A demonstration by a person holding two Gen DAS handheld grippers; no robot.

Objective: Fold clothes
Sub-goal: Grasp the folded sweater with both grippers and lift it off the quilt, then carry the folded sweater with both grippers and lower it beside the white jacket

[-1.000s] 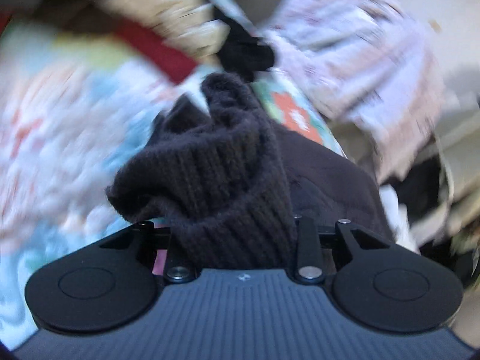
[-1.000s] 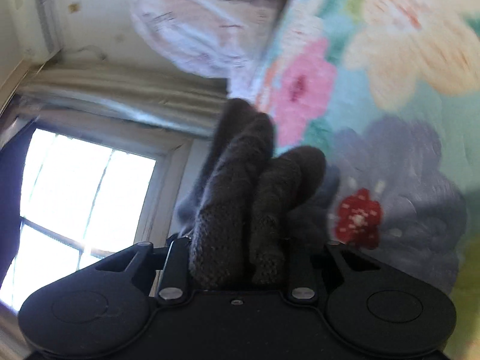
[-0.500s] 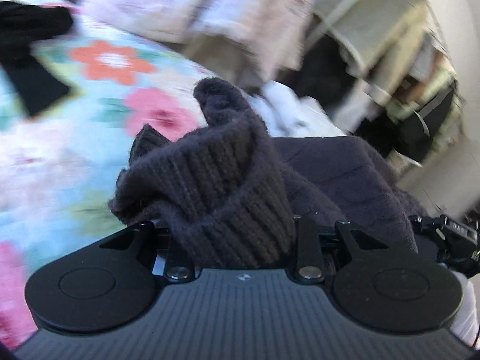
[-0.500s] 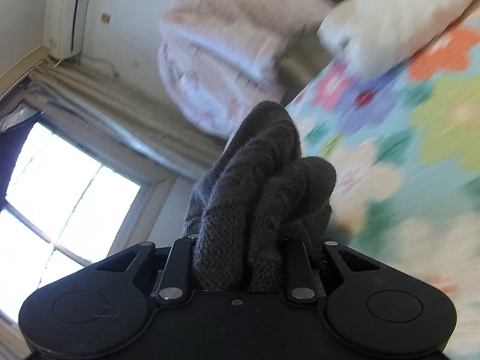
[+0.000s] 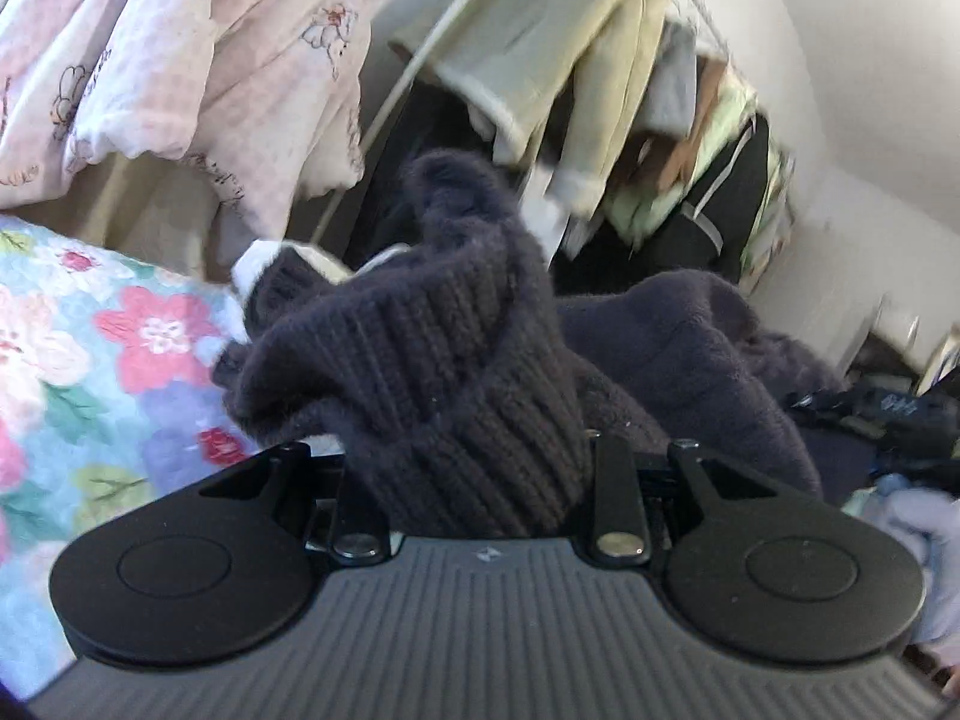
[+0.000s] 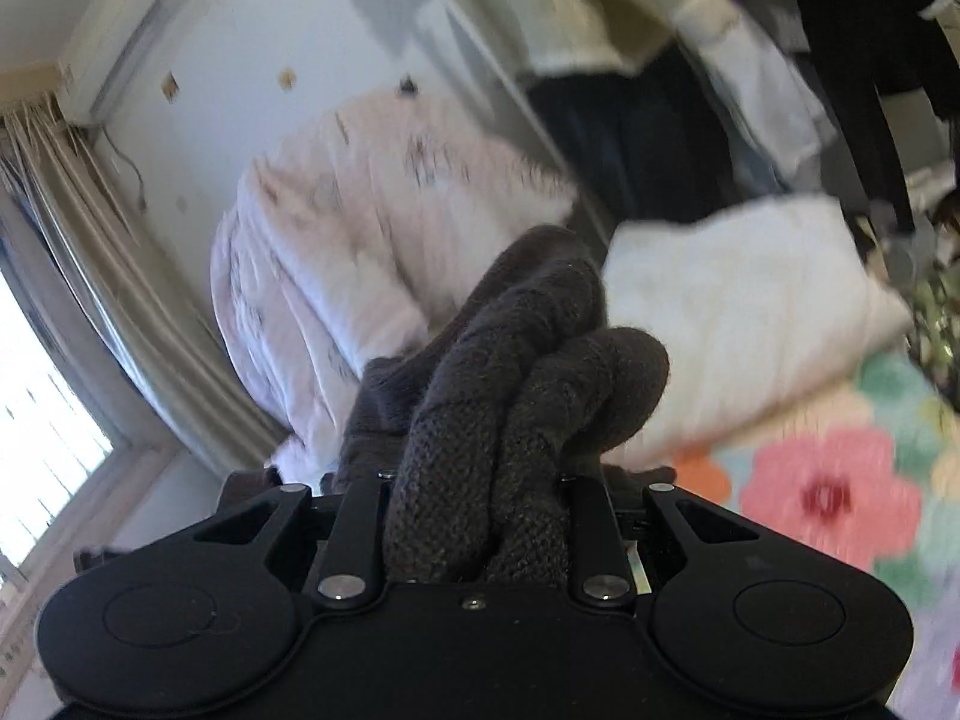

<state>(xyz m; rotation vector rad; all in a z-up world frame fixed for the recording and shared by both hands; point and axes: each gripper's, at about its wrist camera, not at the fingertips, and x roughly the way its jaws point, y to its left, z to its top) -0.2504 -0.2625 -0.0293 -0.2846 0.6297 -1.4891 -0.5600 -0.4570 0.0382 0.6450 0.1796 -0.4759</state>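
A dark knitted sweater (image 5: 432, 372) fills the middle of the left wrist view, its ribbed hem bunched up. My left gripper (image 5: 474, 480) is shut on that ribbed edge, and the rest of the sweater trails off to the right. In the right wrist view another bunched part of the dark knitted sweater (image 6: 522, 396) stands up in thick folds, with my right gripper (image 6: 480, 516) shut on it. The knit hides the fingertips of both grippers. At the right edge of the left wrist view, part of a black device (image 5: 870, 414) shows beyond the sweater.
A floral bedspread (image 5: 90, 360) (image 6: 840, 492) lies below. A pink-white quilt (image 5: 180, 60) (image 6: 372, 240) is heaped behind it, with a white pillow (image 6: 732, 324) beside it. A rack of hanging clothes (image 5: 600, 60) stands by the wall. A window and curtain (image 6: 90, 276) are at left.
Both grippers have swung across the bed and risen with the sweater still held. The views now face the clothes rack and pillow instead of the bedspread and window.
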